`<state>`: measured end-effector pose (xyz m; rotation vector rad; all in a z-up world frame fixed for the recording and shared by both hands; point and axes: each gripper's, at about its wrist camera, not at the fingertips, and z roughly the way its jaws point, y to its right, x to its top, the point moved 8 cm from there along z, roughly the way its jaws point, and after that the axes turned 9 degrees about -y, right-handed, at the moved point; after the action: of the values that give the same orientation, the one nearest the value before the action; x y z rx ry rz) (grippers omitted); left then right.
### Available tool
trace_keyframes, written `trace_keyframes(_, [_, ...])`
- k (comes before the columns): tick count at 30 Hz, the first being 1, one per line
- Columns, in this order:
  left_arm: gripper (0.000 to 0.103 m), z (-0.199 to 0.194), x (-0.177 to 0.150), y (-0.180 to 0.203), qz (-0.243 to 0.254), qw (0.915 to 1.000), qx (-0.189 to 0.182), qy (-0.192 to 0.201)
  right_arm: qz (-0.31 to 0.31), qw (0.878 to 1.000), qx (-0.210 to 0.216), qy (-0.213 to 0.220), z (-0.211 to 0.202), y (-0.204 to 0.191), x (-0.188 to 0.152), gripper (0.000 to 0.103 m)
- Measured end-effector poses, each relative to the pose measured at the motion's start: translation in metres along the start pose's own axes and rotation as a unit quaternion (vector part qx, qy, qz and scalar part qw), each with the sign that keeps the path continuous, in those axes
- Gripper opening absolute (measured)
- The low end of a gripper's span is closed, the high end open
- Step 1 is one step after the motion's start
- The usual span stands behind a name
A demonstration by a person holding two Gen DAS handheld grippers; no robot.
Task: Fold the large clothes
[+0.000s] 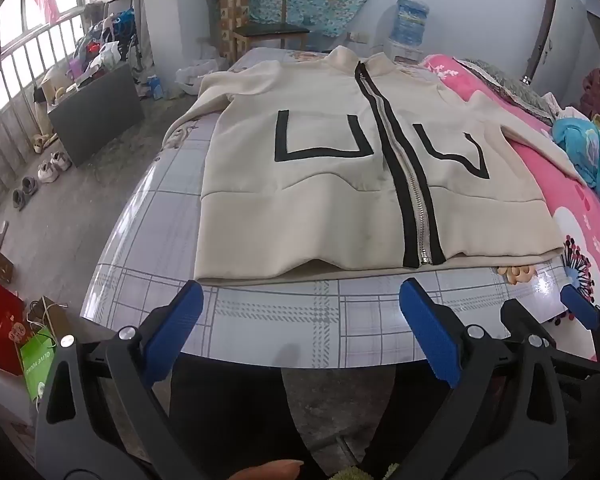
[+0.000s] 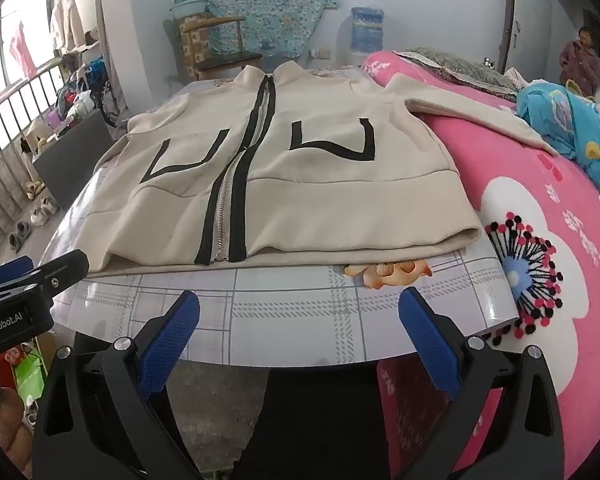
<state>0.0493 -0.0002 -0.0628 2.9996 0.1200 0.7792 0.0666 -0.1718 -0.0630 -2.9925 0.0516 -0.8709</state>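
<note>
A cream zip-up jacket (image 1: 320, 200) with black trim lies flat, front up, on the plaid table (image 1: 260, 320), its hem toward me. Its left sleeve droops over the table's far left edge. The other sleeve (image 2: 480, 108) rests on the pink quilt. My left gripper (image 1: 300, 294) is open just short of the hem, with nothing between its blue pads. My right gripper (image 2: 300, 300) is also open and empty, near the hem (image 2: 340, 254) on the zipper's right side. One black finger (image 2: 66, 266) of the left gripper shows at the left edge of the right wrist view.
A pink flowered quilt (image 2: 560, 208) and a blue blanket (image 2: 572, 120) lie to the right of the table. A wooden chair (image 1: 268, 28) and a water dispenser (image 1: 410, 24) stand behind. Shoes (image 1: 48, 168), a dark box (image 1: 96, 112) and bags (image 1: 36, 356) are on the floor at left. A person (image 2: 580, 60) stands far right.
</note>
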Motion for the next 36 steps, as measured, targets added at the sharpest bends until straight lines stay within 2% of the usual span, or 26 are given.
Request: trace_keyframes(36, [0.095,0.0005,-0.0005,-0.0001,0.0,1.0,0.001,-0.004,-0.003,1.0,-0.003,0.001,-0.0008,-0.0024,0.0016,0.097])
